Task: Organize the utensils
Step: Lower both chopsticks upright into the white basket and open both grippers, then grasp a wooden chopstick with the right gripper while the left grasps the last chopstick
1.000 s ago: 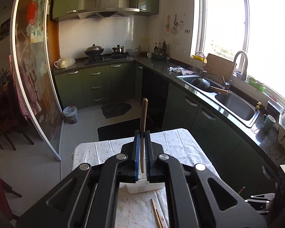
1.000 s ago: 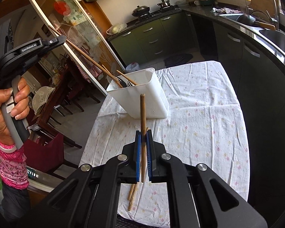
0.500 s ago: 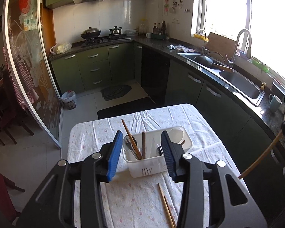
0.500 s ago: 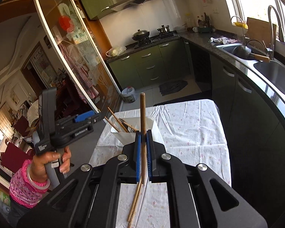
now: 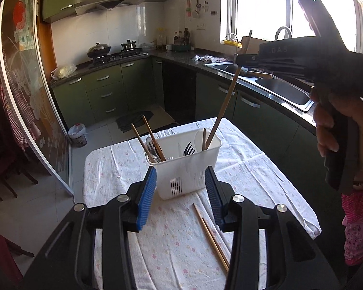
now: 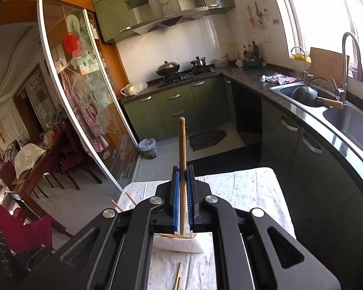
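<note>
- Right claw [image 6: 183,198] pinches an upright wooden chopstick [image 6: 182,159] whose lower end dips into the white utensil basket [image 5: 188,166].
- Left claw [image 5: 180,194] spread, holding nothing, just before the basket.
- Two chopsticks [image 5: 211,236] lie on the desk [image 5: 266,169] under it.

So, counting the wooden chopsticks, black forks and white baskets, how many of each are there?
Wooden chopsticks: 6 (2 on the cloth, 3 standing in the white basket, 1 in the right gripper)
Black fork: 1
White basket: 1
Total: 8
</note>
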Motion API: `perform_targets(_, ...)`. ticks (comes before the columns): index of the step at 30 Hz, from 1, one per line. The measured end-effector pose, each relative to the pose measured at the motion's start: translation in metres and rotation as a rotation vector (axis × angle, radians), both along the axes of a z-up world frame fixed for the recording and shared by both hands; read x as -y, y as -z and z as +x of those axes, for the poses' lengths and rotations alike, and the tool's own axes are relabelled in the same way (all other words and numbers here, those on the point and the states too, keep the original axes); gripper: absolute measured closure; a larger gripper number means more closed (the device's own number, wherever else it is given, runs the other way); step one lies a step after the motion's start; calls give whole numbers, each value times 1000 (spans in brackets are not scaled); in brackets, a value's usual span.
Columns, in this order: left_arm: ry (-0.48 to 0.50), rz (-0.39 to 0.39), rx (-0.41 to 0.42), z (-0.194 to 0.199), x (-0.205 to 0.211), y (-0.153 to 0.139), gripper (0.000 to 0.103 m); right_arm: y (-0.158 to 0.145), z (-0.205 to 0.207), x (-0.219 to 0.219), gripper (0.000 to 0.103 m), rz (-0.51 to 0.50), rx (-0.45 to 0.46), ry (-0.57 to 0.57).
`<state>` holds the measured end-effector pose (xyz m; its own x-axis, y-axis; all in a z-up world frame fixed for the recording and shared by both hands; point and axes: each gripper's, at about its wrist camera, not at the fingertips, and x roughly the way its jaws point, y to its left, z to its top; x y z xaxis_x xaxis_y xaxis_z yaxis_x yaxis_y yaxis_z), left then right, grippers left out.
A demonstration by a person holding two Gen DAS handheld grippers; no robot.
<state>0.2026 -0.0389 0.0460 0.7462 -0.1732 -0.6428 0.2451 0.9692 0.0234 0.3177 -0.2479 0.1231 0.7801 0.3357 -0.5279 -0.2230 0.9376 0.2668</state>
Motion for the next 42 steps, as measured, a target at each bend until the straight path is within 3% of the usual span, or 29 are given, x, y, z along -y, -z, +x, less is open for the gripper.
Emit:
perform_targets(7, 6, 3, -117, 10, 3, 33, 63, 48, 18, -22, 95, -78, -85, -31)
perform_targets(10, 12, 2, -184, 17, 8, 49, 63, 56, 15, -20, 81, -83, -93, -44)
perform_targets(15, 21, 44, -270, 24, 24, 88, 63, 53, -18, 2, 80, -33, -68, -48)
perform_targets(20, -4, 54, -446, 42, 37, 145, 63, 58, -63, 29, 77, 21, -63, -77)
perform_targets(26, -116, 12, -589, 76, 38, 187, 63, 72, -94, 49, 75, 20, -92, -105)
perform_targets(32, -211, -17, -599, 103, 41, 200, 63, 92, -104, 58, 75, 15, -137, -122)
perform_targets(42, -239, 37, -636, 116, 61, 215, 70, 111, -104, 65, 75, 33, -194, -146)
